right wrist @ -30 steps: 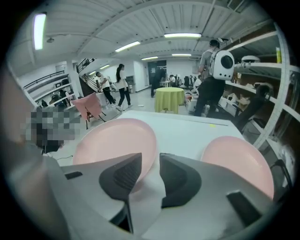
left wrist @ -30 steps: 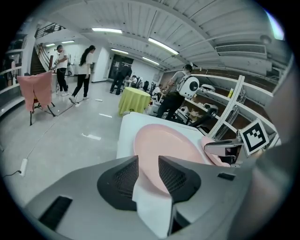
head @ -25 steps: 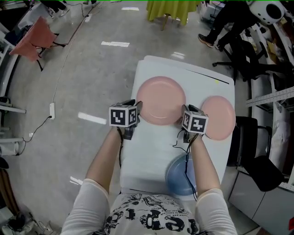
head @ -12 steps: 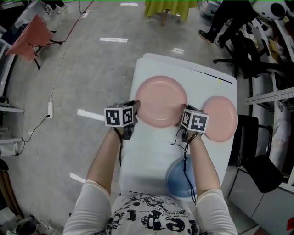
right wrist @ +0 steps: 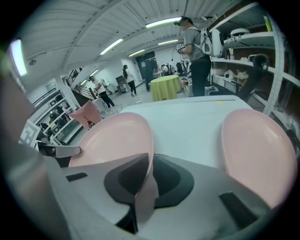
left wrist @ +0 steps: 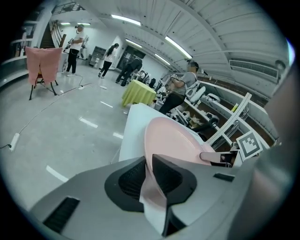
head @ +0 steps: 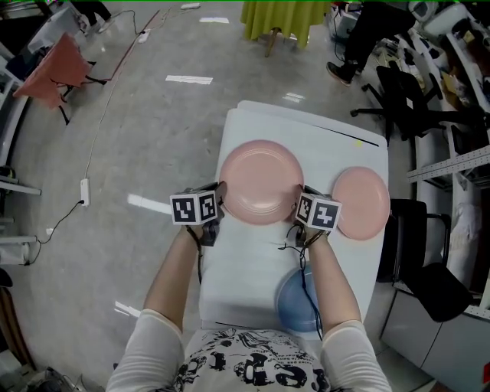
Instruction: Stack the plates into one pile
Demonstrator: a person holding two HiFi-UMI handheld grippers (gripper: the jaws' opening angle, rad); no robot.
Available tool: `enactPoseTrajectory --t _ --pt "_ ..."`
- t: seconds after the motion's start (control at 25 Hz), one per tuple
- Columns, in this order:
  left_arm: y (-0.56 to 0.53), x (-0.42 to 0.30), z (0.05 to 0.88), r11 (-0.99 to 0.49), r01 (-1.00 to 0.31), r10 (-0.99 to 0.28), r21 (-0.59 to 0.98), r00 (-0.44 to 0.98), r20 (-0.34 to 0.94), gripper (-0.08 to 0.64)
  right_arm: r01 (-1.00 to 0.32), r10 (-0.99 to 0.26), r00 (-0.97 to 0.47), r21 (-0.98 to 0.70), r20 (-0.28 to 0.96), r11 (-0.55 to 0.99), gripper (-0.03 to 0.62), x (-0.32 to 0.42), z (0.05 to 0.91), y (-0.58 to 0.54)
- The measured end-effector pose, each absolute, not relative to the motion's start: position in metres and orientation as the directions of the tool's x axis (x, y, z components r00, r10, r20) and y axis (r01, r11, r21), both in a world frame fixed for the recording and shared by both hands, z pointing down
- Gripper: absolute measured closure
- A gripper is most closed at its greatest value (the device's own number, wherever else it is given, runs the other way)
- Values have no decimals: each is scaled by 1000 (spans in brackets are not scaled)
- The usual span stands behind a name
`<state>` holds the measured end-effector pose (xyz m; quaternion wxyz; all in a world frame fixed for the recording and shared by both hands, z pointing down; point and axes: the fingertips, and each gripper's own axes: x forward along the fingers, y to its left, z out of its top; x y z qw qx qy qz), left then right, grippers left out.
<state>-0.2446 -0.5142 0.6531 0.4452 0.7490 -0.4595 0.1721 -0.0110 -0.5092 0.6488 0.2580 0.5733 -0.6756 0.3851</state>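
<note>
A large pink plate [head: 260, 182] sits in the middle of the white table [head: 249, 260]. My left gripper [head: 220, 200] has the plate's left rim between its jaws, and my right gripper [head: 300, 208] has the right rim. Both pairs of jaws are closing, and their pads press on the rim. The rim of the large pink plate [left wrist: 173, 140] runs through my left gripper [left wrist: 149, 174]. The same plate [right wrist: 112, 138] is pinched in my right gripper [right wrist: 149, 177]. A smaller pink plate [head: 361, 203] [right wrist: 255, 145] lies to the right. A blue plate [head: 295, 302] lies near me, partly under my right forearm.
The table's left edge [head: 210, 253] drops to a grey floor. Black chairs [head: 413, 99] and shelving stand to the right. A yellow-clothed table [head: 287, 19] is beyond the far end, and people stand in the background.
Both grippers have slid inward onto opposite rims of the large pink plate and their jaws have narrowed on it. The other two plates have not moved.
</note>
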Motion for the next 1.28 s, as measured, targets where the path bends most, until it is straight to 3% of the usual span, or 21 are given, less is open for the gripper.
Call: enactPoseTrajectory --t 0.64,1.28 --pt "-397 -235 558 -221 -851 -650 476 492 579 509 -967 -682 -240 -233 690 105 558 -2 546 -401" --pt "-210 -181 509 -169 -871 -725 462 427 541 509 -934 -693 -355 -274 627 230 558 49 502 -236"
